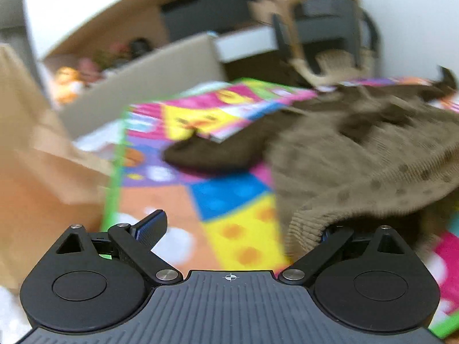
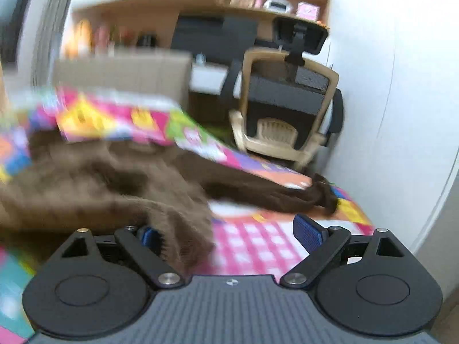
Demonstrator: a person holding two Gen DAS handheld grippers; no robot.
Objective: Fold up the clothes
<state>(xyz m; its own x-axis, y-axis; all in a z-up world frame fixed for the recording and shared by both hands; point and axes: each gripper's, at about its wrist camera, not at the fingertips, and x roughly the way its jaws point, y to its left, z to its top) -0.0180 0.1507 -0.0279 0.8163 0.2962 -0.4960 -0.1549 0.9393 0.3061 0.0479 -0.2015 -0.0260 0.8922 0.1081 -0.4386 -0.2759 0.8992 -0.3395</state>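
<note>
Room: a lived-in room with white walls, a desk chair (image 2: 289, 106) against the right wall, shelves with small blurred items behind it, and cardboard boxes (image 1: 37, 154) on the left.
Surface: a bright play mat (image 1: 229, 200) of pink, yellow, blue and orange squares served as the folding surface; one of its edges was curled up and lay over part of the garment.
Garment: a brown knitted sweater (image 1: 373, 154) lay rumpled across the mat, its lighter ribbed hem toward the cameras and a darker sleeve (image 1: 212, 154) stretched out to the left in the left wrist view.
Other sleeve: in the right wrist view a dark sleeve (image 2: 287, 195) ran toward the wall, its cuff on the mat.
Left gripper (image 1: 241, 229): its fingers were spread wide; the hem draped over the right finger, while the left finger stood clear above the mat, so nothing was pinched.
Right gripper (image 2: 229, 235): also spread wide; a fold of sweater hung over its left finger, and the right finger was free.
Sharpness: both views were heavily blurred, so fine detail of the knit was uncertain.
Step in hand: seemingly early, with both grippers at the hem and the sweater not yet laid flat.
Next move: it would likely call for each gripper to close on the hem, then draw the cloth flat and clear of the mat's curled edge before any fold.
</note>
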